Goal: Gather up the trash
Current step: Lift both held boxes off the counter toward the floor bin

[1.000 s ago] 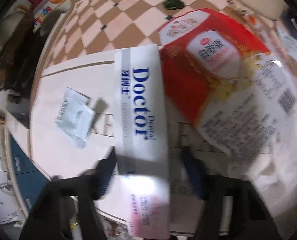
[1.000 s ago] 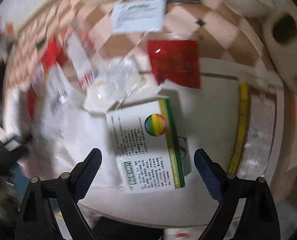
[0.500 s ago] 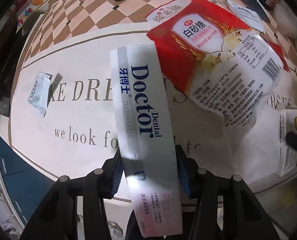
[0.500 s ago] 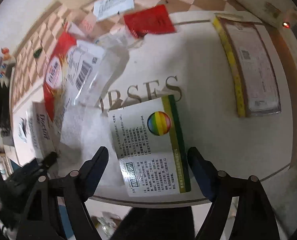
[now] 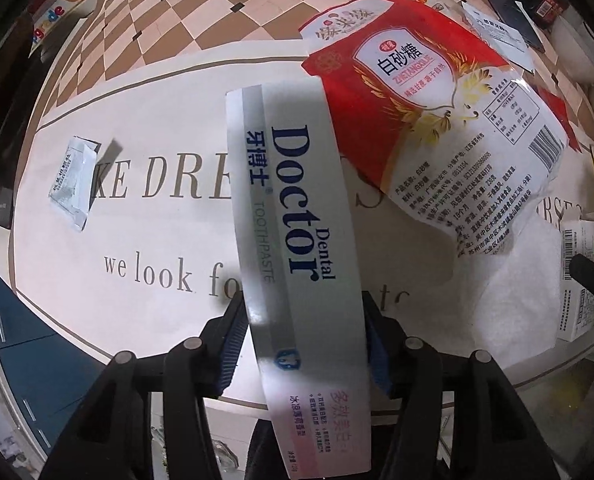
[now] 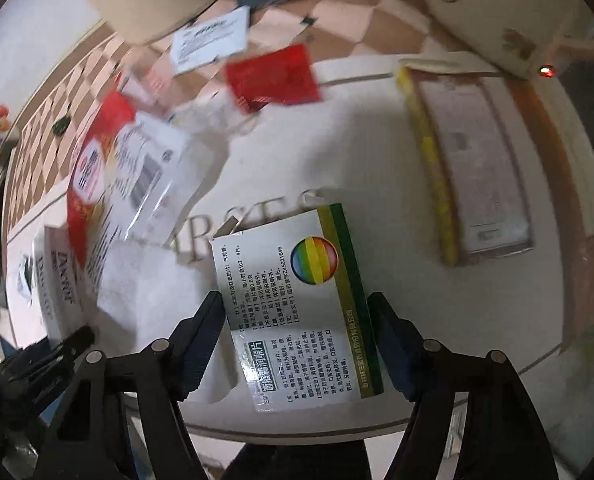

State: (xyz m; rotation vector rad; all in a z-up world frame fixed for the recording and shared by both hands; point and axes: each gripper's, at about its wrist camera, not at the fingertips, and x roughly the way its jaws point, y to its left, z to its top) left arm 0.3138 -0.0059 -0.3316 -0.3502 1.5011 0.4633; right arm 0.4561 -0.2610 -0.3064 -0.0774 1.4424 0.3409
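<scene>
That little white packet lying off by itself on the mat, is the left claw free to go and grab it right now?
Probably not yet. The left claw is shut on the toothpaste box, so it is occupied. Nothing lies around the white packet on the mat; the path looks free.

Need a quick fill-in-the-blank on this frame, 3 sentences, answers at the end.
1. The left gripper is shut on the ______ box.
2. The medicine box between the right gripper's fingers has a ______-coloured ball printed on it.
3. The sugar bag is mostly white and ______.

Missing words: toothpaste; rainbow; red
</scene>
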